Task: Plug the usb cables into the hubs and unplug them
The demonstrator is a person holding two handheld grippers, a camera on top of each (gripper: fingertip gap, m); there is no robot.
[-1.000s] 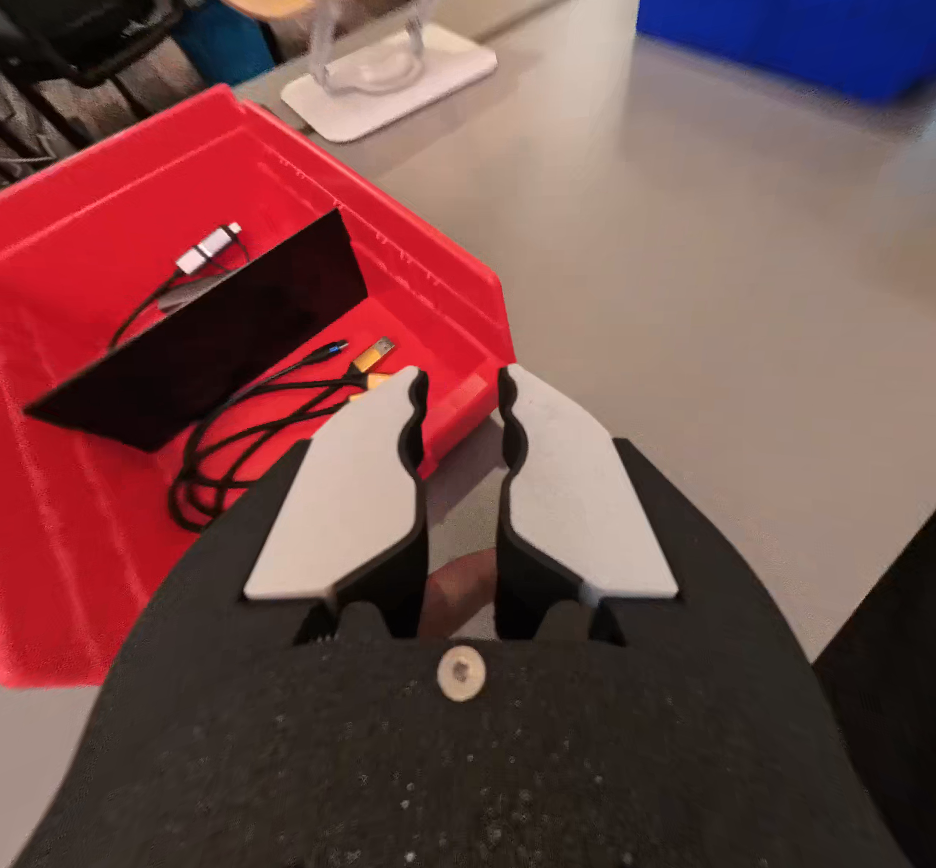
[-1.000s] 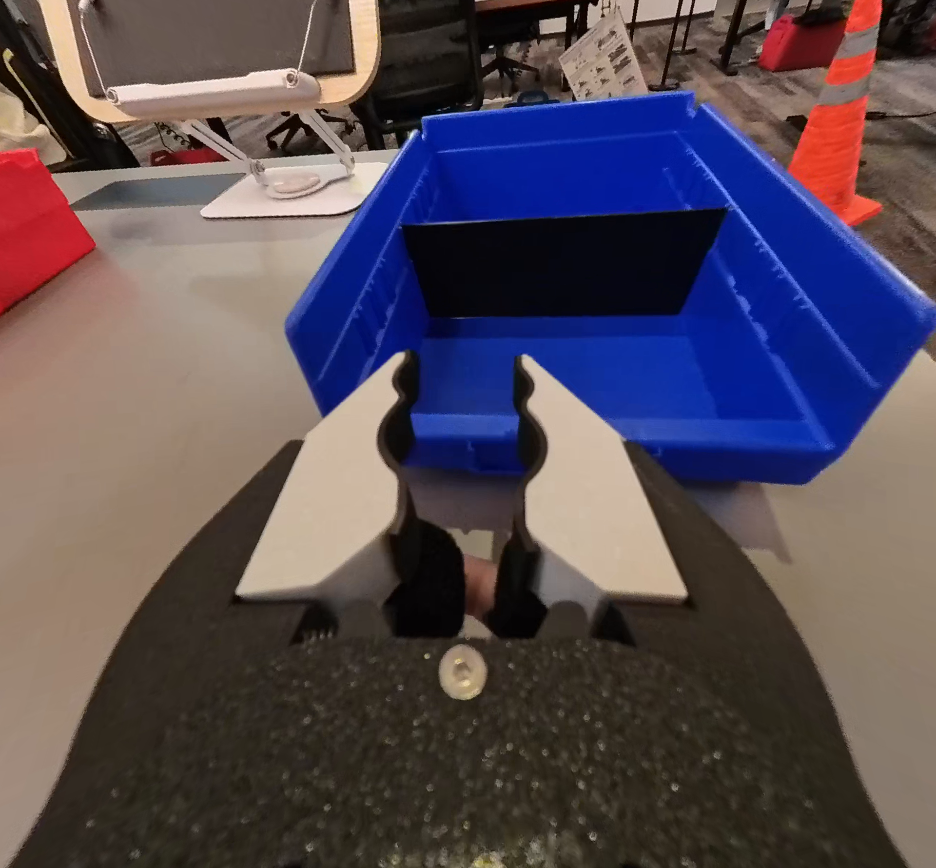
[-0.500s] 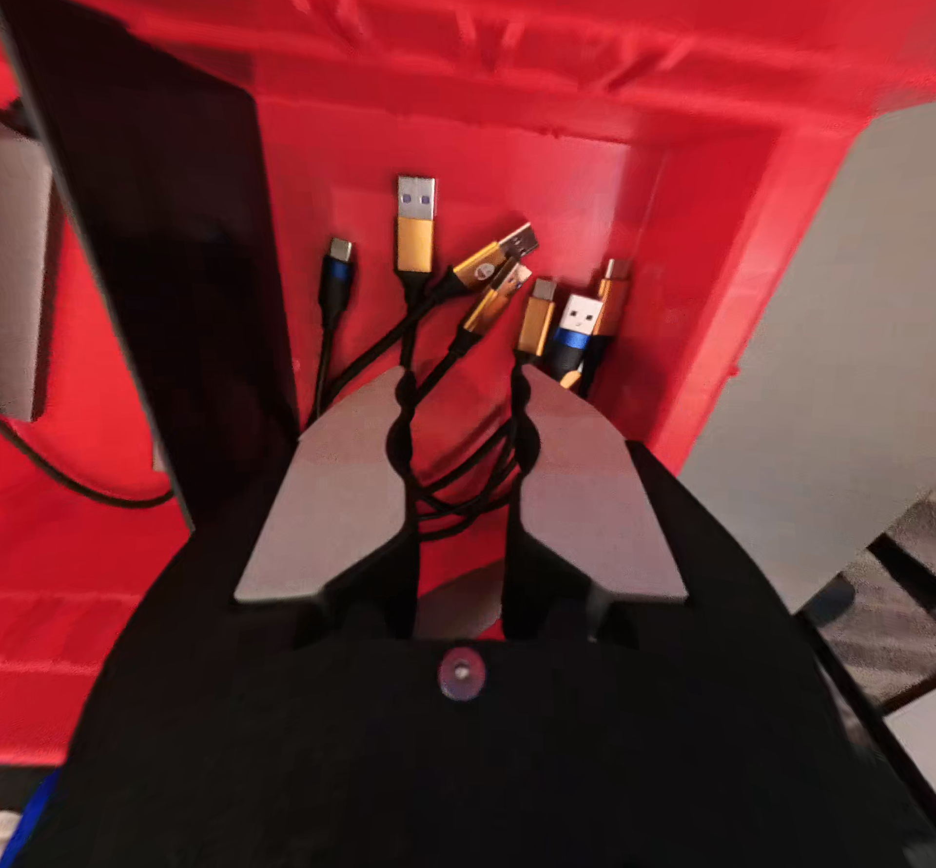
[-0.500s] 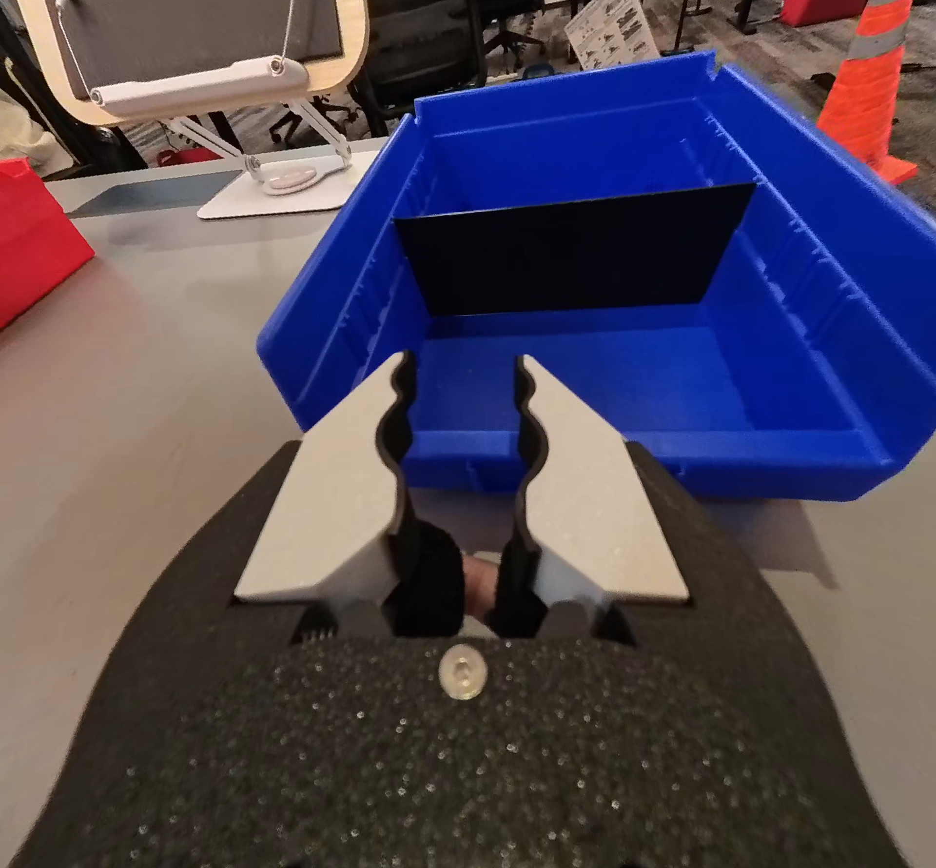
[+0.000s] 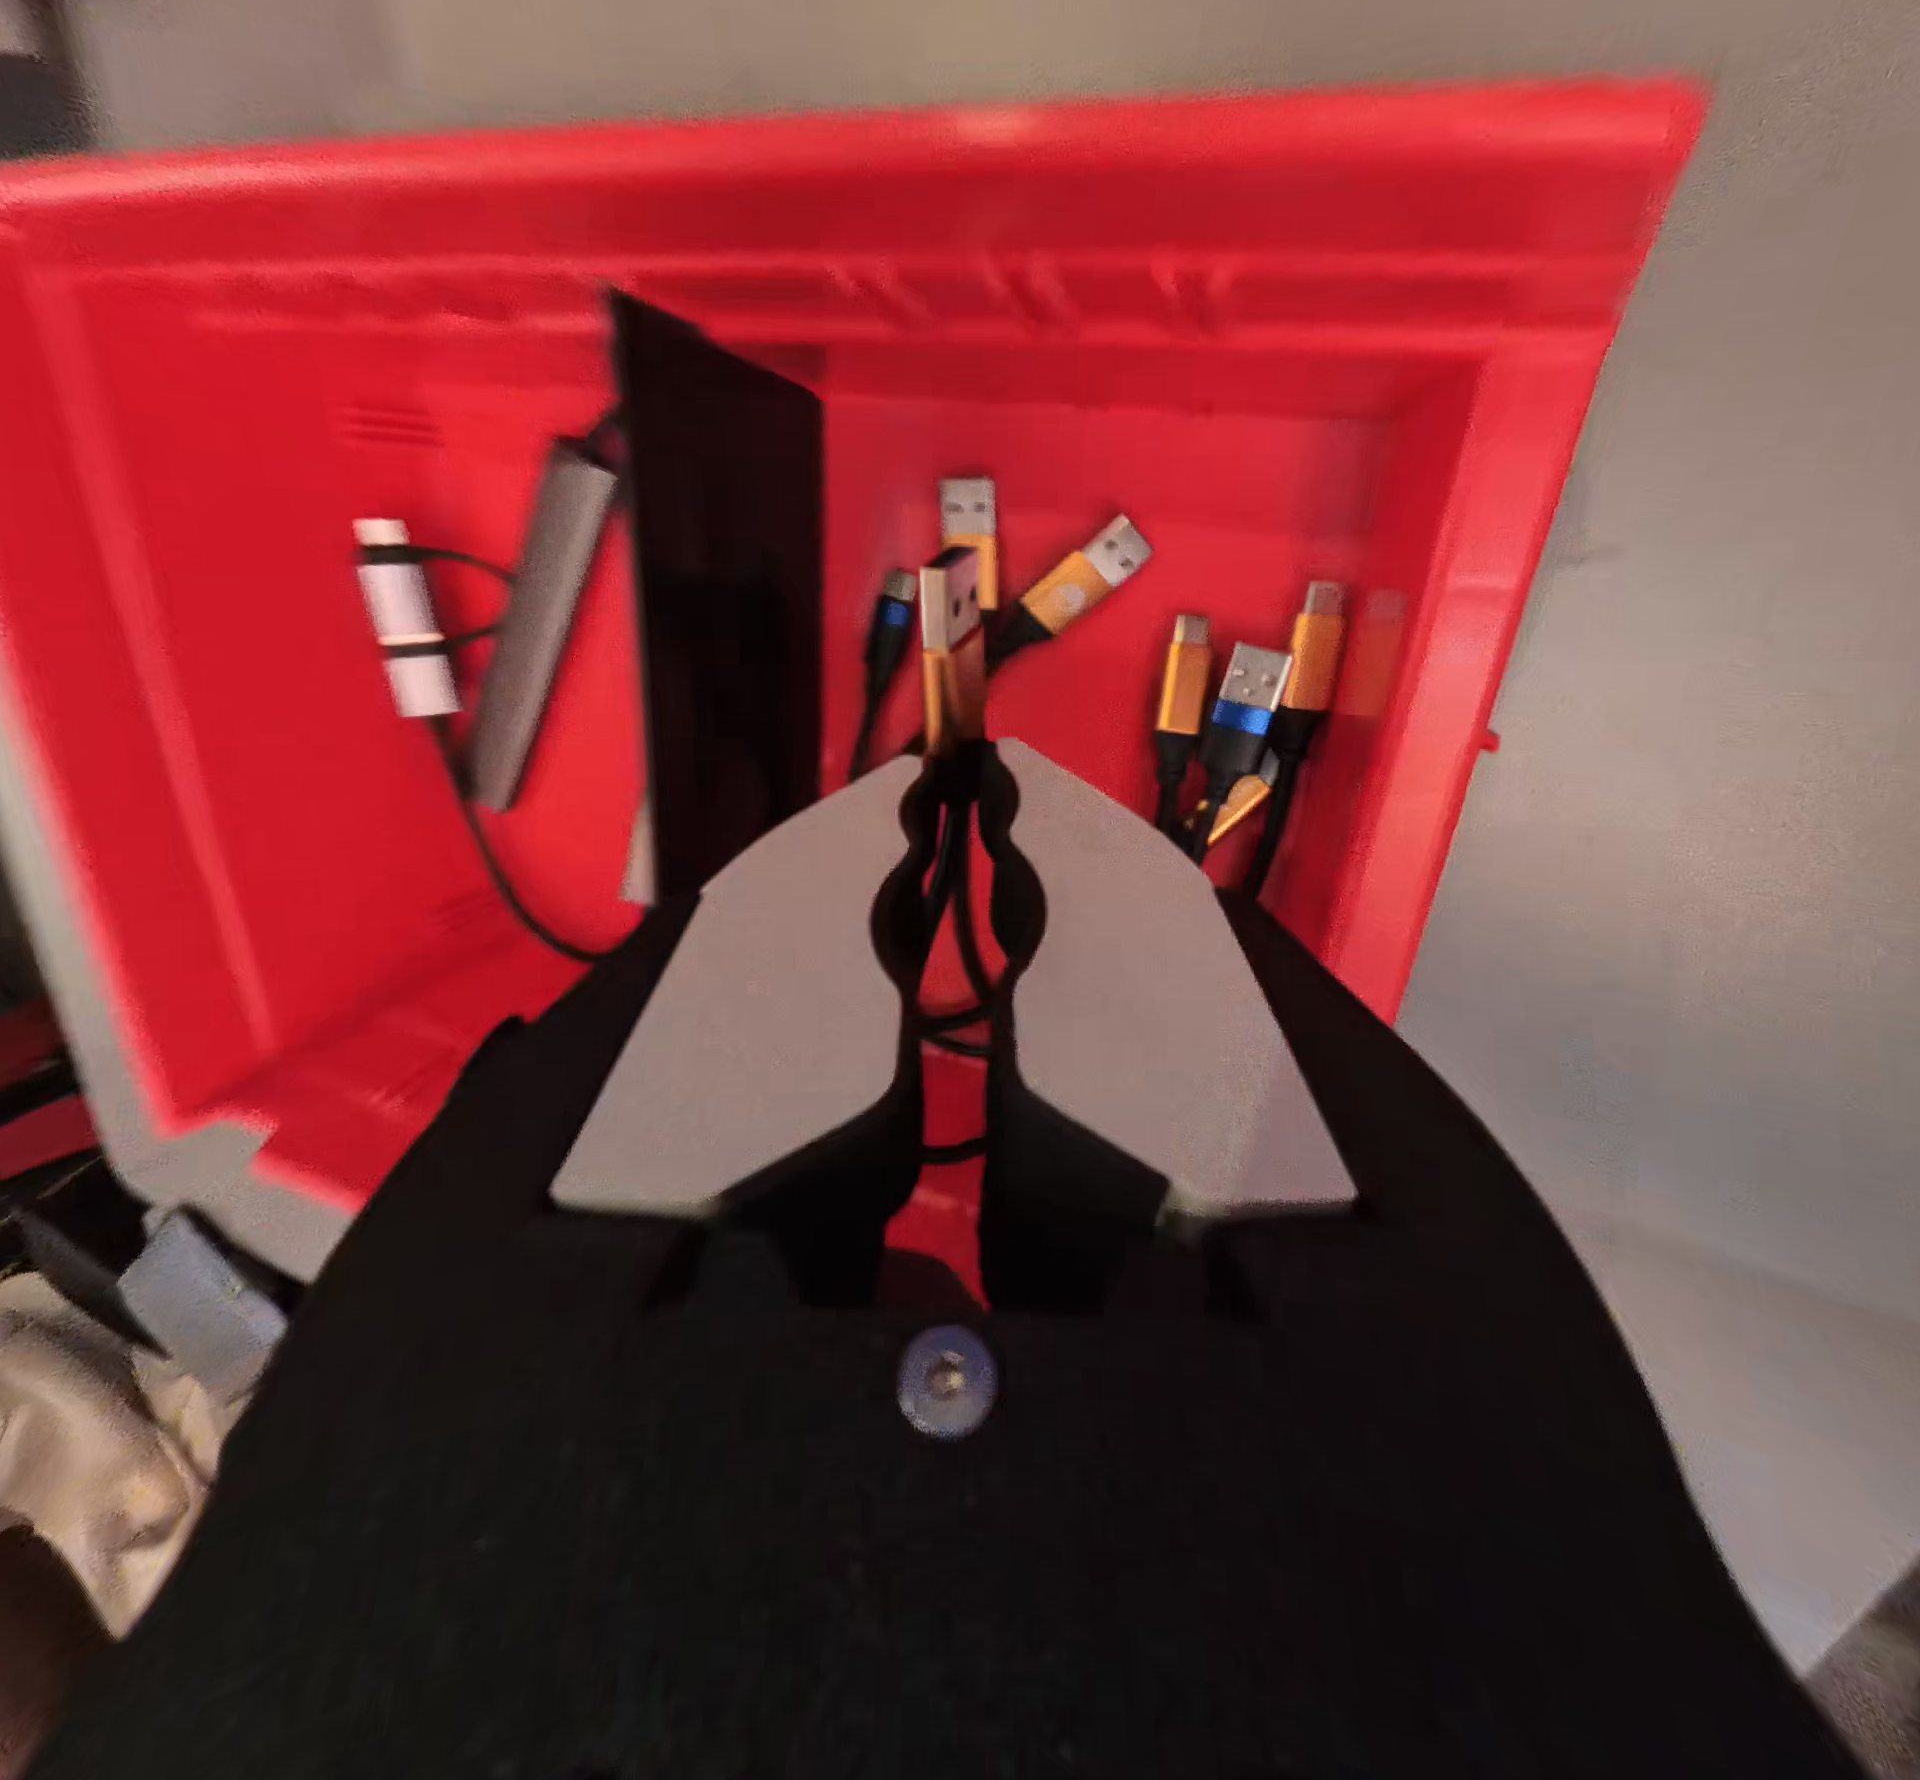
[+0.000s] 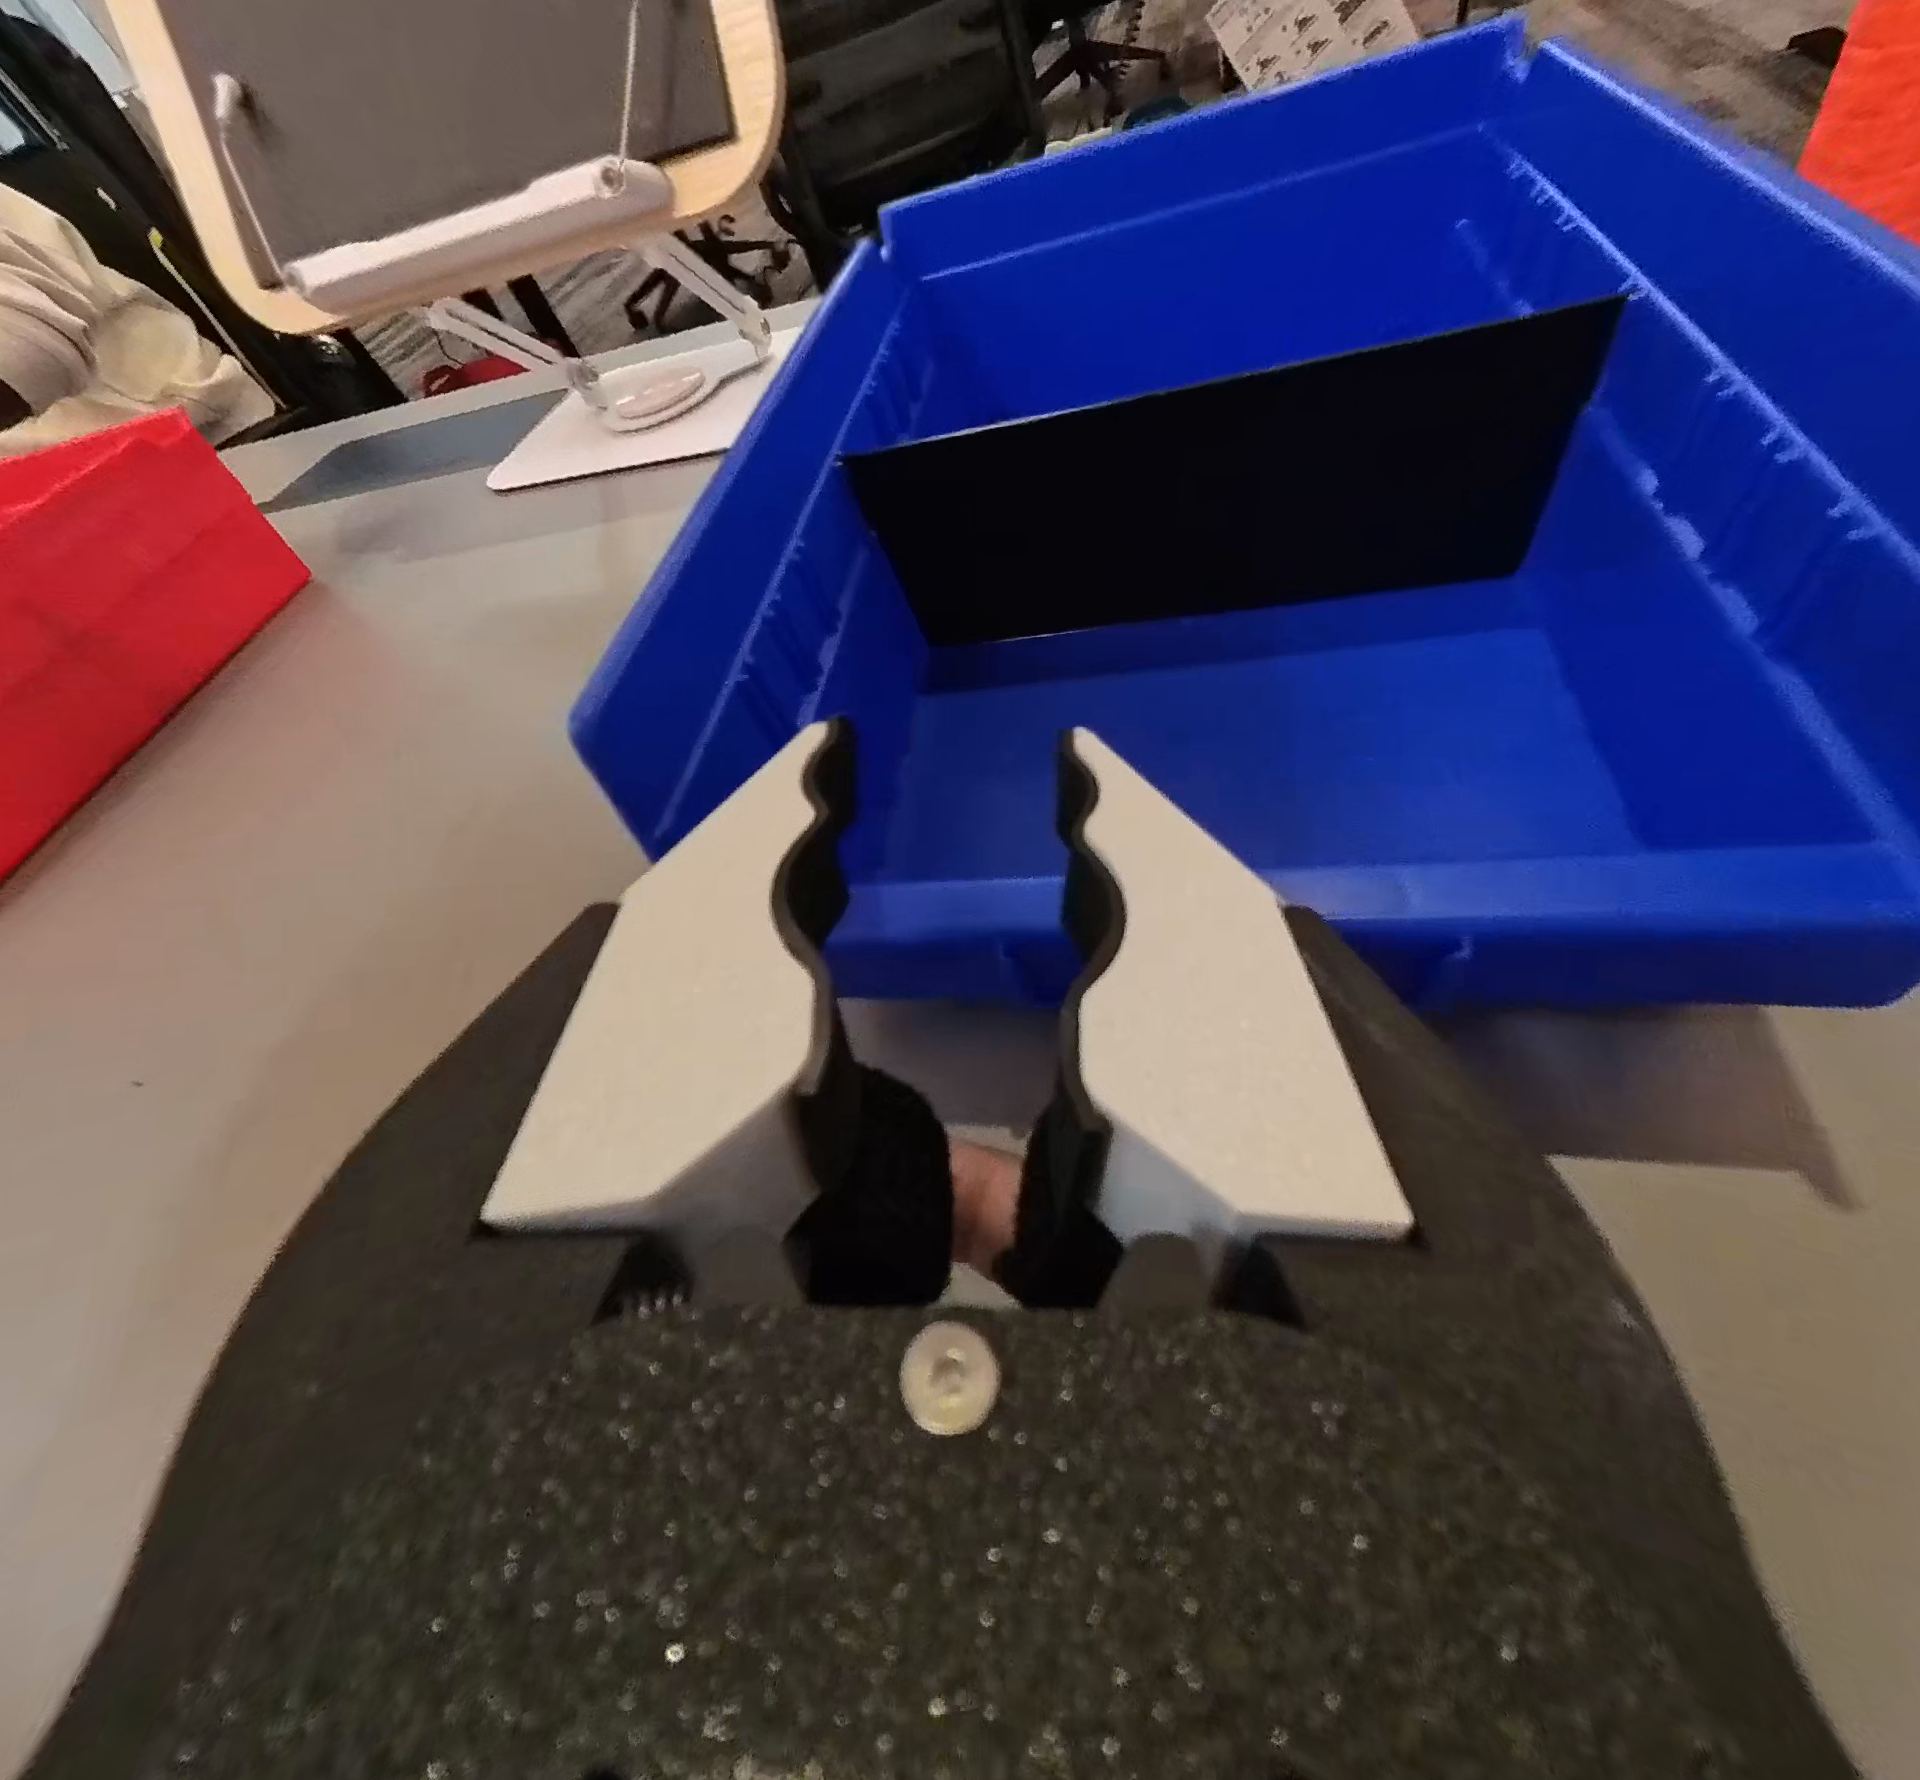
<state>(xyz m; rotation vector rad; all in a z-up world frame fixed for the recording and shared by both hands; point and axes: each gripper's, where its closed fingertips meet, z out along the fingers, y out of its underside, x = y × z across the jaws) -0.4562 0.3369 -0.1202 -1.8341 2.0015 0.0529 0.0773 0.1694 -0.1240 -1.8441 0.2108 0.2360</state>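
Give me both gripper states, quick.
Left gripper: shut on a gold USB cable, above the red bin.
Right gripper: open, empty, facing the blue bin.

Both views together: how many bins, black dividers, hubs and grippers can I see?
Bins: 2, red bin and blue bin
Dividers: 2, red bin's divider, blue bin's divider
Hubs: 1, grey hub
Grippers: 2, left gripper gripping a gold-plugged cable, right gripper open
Total: 7
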